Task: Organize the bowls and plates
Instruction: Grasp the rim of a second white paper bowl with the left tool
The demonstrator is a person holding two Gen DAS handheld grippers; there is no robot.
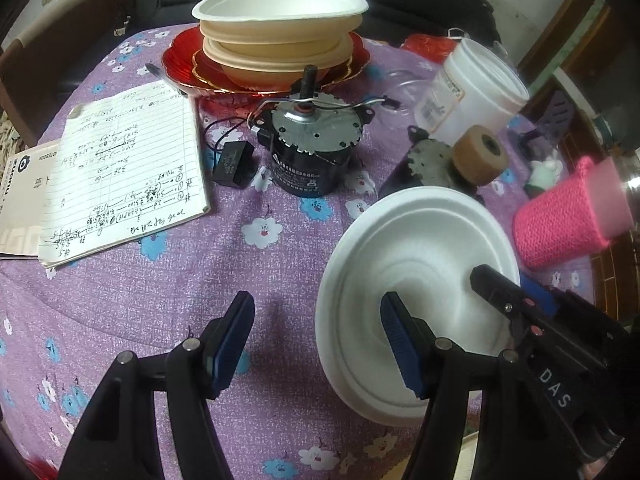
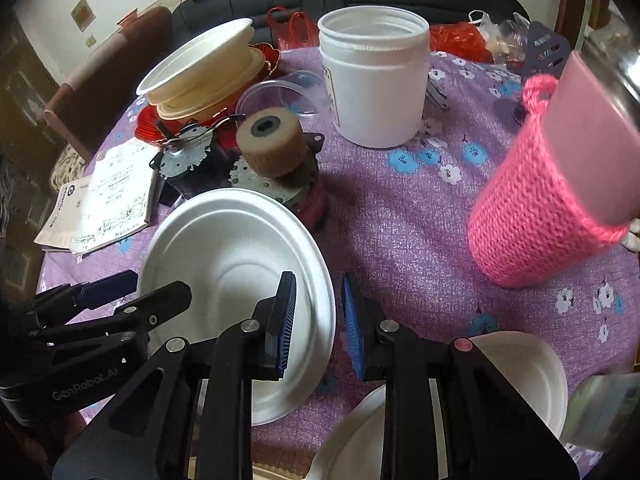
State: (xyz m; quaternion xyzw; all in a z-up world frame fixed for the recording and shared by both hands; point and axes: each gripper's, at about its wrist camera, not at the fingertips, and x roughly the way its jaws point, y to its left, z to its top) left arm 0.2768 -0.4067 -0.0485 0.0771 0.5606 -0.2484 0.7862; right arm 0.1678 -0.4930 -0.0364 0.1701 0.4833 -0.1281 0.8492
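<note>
Left wrist view
Jaws: the left gripper (image 1: 318, 344) is spread wide, nothing between its blue pads (image 1: 236, 340).
Task thing: a white foam plate (image 1: 418, 280) lies flat on the purple floral tablecloth (image 1: 168, 304); its near-left rim sits behind the right-hand pad, most of it to the right of the jaws.
Stack: far ahead of the jaws, cream bowls (image 1: 280, 36) nest on a red plate (image 1: 184, 68), a white bowl tilted on top.
Obstacles: 1 black motor (image 1: 316, 152) and a notebook (image 1: 128, 168) stand between jaws and stack.
Other tool: the right gripper (image 1: 520, 316) reaches over the plate's right rim.

Right wrist view
Jaws: the right gripper (image 2: 320, 320) is partly parted, straddling the plate's (image 2: 236, 272) right rim, 1 pad over the plate and 1 outside it; contact cannot be told.
Nearby: more white foam plates (image 2: 524, 364) lie under and right of the jaws; a pink knitted cup (image 2: 540, 208) and a white jar (image 2: 376, 80) stand ahead.

Doing it well: likely a rim grasp; close squarely on the thin lip, gently, since foam may crease, then lift clear of the motors (image 2: 280, 168) on the way to the stack.
Pose: both tools angle down over the near edge, the left held low beside the plate.
</note>
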